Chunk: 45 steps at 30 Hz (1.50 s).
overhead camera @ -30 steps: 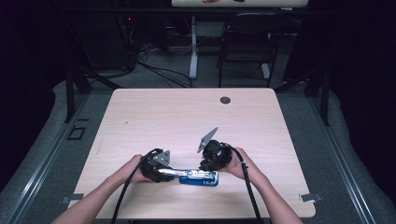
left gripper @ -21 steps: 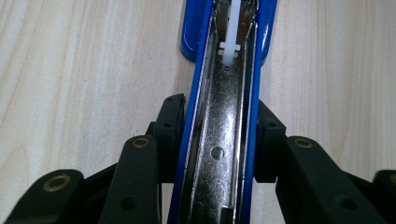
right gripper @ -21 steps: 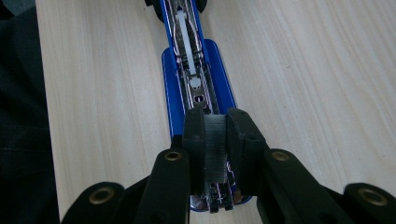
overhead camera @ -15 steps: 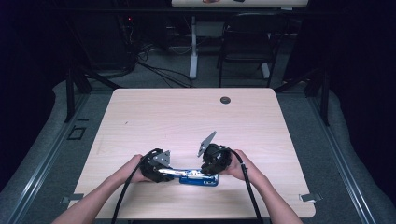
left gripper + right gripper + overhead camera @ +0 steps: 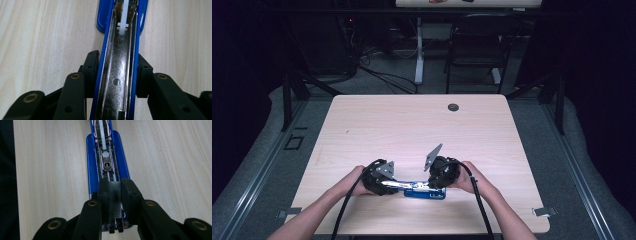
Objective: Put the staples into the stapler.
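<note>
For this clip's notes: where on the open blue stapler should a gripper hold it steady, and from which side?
Grip the blue stapler across its long side walls near one end, coming in along its length. It lies flat and open; the walls are straight and parallel. The left gripper clamps it that way; the right gripper pinches a staple strip.

stapler (image 5: pixel 424 189) on table (image 5: pixel 412 125) near front edge | round cap (image 5: pixel 453 107) far behind, toward back edge
</note>
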### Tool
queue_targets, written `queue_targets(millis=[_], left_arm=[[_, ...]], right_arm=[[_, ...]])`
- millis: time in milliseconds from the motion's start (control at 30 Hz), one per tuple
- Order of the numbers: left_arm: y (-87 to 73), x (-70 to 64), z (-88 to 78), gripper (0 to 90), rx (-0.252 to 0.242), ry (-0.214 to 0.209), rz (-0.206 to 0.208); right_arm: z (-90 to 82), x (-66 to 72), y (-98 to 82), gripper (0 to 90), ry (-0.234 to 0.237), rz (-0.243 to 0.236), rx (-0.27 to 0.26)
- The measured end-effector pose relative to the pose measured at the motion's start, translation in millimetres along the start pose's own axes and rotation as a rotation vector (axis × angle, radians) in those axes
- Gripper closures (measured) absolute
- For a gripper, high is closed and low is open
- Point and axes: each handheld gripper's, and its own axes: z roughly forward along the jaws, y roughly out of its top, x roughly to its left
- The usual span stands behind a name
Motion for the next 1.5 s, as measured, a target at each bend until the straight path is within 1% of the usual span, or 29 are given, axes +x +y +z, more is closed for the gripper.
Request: queue_targets(millis=[133,367,400,433,467,500,533,567,600,633,700,733,767,800,900,933,967,1000,1033,1133,1233,1300,1433,1500], left_arm=[[0.1,-0.4,0.0,62.9,0.001,0.003,0.0],[0.2,-0.5,0.2,62.9,0.0,0.002,-0.001],[-0.1,-1.2,0.9,62.9,-0.007,0.017,-0.003],[-0.2,-1.5,1.1,62.9,-0.009,0.024,-0.003],[-0.2,-1.3,1.1,62.9,-0.009,0.021,-0.003],[-0.2,-1.4,1.1,62.9,-0.009,0.022,-0.003],[-0.2,-1.4,1.1,62.9,-0.009,0.022,-0.003],[0.2,-0.5,0.1,62.9,0.001,0.003,-0.001],[0.2,-0.5,0.1,62.9,0.001,0.003,-0.001],[0.1,-0.4,0.2,62.9,-0.001,0.001,-0.001],[0.1,-0.7,0.5,62.9,-0.003,0.009,-0.002],[-0.2,-1.6,1.2,62.9,-0.01,0.025,-0.004],[-0.1,-1.4,1.1,62.9,-0.009,0.022,-0.004],[0.0,-1.4,1.0,62.9,-0.006,0.023,-0.001],[0.0,-1.5,1.1,62.9,-0.007,0.023,-0.003],[0.0,-1.4,1.0,62.9,-0.007,0.024,-0.001],[0.0,-1.3,0.9,62.9,-0.006,0.023,-0.001],[0.0,-1.4,1.0,62.9,-0.005,0.023,-0.001],[0.0,-1.4,1.1,62.9,-0.007,0.025,-0.001],[0.1,-1.3,1.0,62.9,-0.005,0.023,-0.001],[0.1,-1.4,1.1,62.9,-0.006,0.024,-0.001],[0.0,-1.3,1.0,62.9,-0.006,0.023,-0.001],[0.1,-1.3,1.0,62.9,-0.006,0.024,0.0],[0.1,-1.4,1.0,62.9,-0.005,0.024,-0.001]], right_arm=[[0.5,0.3,-1.0,78.9,-0.001,-0.022,0.003],[1.3,0.4,-2.7,78.9,0.003,-0.044,-0.01],[1.4,0.4,-2.8,78.9,0.001,-0.047,-0.008],[1.7,0.4,-2.9,78.8,0.001,-0.047,-0.007],[1.3,0.1,-2.6,78.8,0.001,-0.058,0.003],[1.9,0.8,-3.0,78.9,0.005,-0.048,0.0],[1.4,0.4,-2.6,78.8,0.002,-0.058,0.014],[1.8,0.7,-2.8,78.8,0.001,-0.058,0.011],[2.6,1.2,-3.3,78.8,0.003,-0.055,0.002],[2.8,1.1,-3.3,78.7,0.004,-0.056,0.004],[2.9,1.4,-3.4,78.8,0.002,-0.065,0.004],[2.9,1.3,-3.3,78.8,0.003,-0.069,0.006],[3.3,1.2,-3.2,78.8,0.003,-0.077,0.003],[3.2,0.5,-2.7,78.8,0.005,-0.087,0.014],[4.0,1.2,-2.9,78.8,0.011,-0.086,0.007],[2.8,0.7,-2.6,78.8,0.008,-0.091,0.022],[3.4,1.0,-3.4,78.8,0.01,-0.083,0.012],[2.9,0.6,-3.5,78.8,0.009,-0.091,0.017],[3.0,0.8,-4.0,78.8,0.011,-0.085,0.013],[3.0,0.6,-4.5,78.8,0.01,-0.089,0.009],[2.5,0.3,-4.9,78.7,0.012,-0.096,0.012],[1.3,-0.3,-4.7,78.7,0.014,-0.102,0.029],[1.0,-0.3,-4.9,78.7,0.011,-0.102,0.03],[1.6,-0.2,-5.9,78.7,0.016,-0.092,0.018]])
